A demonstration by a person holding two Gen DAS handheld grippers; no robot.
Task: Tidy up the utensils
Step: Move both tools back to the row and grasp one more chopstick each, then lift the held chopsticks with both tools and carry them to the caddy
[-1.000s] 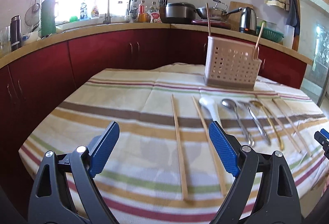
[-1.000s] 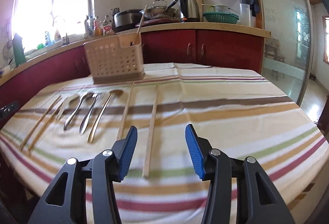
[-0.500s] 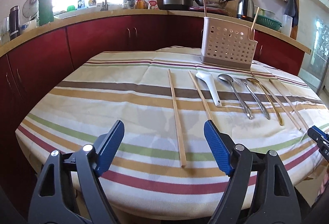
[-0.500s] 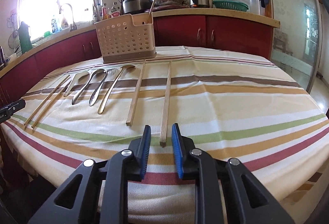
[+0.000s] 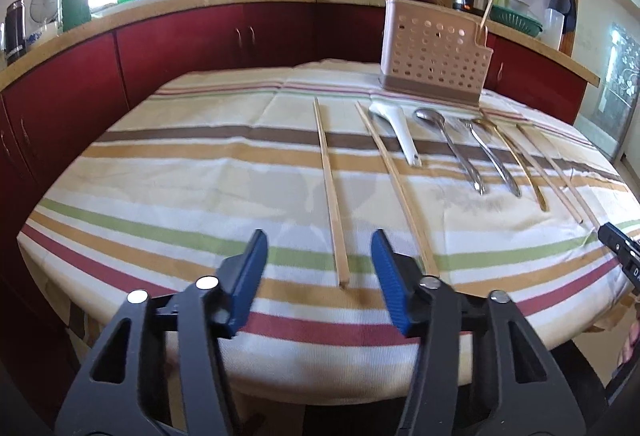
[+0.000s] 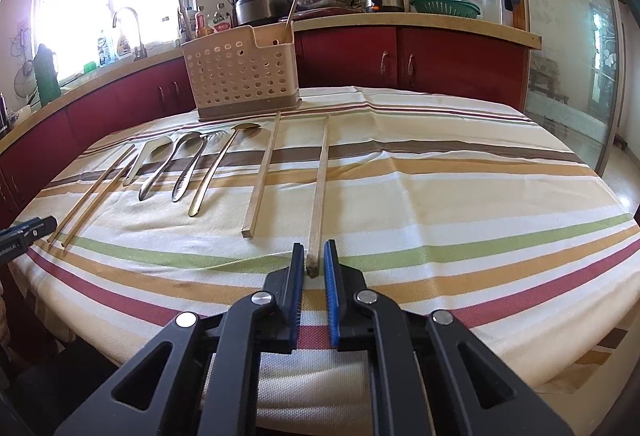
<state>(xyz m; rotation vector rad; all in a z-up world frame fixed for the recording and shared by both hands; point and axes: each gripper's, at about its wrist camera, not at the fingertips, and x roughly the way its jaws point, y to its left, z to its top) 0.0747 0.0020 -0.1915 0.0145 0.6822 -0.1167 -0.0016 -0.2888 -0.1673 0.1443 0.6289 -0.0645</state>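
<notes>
Chopstick [image 6: 320, 188] lies near the table's [image 6: 480, 196] front edge, its tip between the right gripper's [image 6: 312, 264] nearly closed pads, contact unclear. Pinched this far out, it could pivot or slip. Left gripper [image 5: 318, 256] hangs open, empty, before another chopstick [image 5: 330, 188].

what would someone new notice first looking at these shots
Probably the row of utensils on the striped tablecloth: chopsticks, a white spoon and metal spoons, fanned out before the perforated beige caddy. Next, the right gripper, its blue pads nearly closed around the near end of the rightmost chopstick, while the left gripper hangs open.
</notes>
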